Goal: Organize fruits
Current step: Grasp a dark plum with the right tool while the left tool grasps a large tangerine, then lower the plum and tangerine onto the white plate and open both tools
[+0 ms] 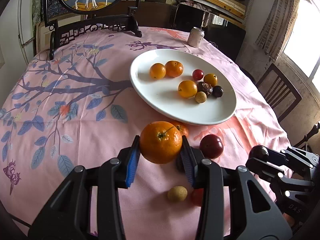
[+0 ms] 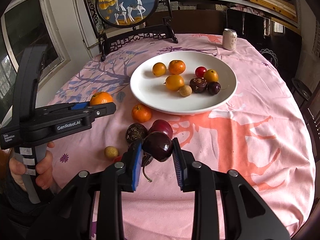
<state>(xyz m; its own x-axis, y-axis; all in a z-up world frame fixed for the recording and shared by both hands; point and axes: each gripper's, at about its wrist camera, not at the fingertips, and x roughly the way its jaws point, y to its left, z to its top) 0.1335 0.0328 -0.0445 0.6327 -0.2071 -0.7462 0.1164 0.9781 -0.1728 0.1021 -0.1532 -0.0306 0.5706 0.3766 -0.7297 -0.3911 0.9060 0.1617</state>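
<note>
My left gripper (image 1: 161, 143) is shut on an orange (image 1: 160, 142) and holds it above the pink tablecloth; it also shows in the right wrist view (image 2: 101, 105). My right gripper (image 2: 158, 150) is shut on a dark purple plum (image 2: 158, 147), seen from the left wrist view (image 1: 259, 153) too. The white plate (image 2: 152, 98) holds several small fruits. On the cloth lie a tangerine (image 2: 141, 113), a red plum (image 2: 161, 128), a dark brown fruit (image 2: 136, 133), a longan (image 2: 111, 152) and a small red fruit (image 1: 197, 197).
A drink can (image 2: 230, 39) stands at the table's far right. A framed deer screen (image 2: 128, 6) on a dark stand sits at the far edge. A wooden chair (image 1: 280, 92) stands to the right of the table.
</note>
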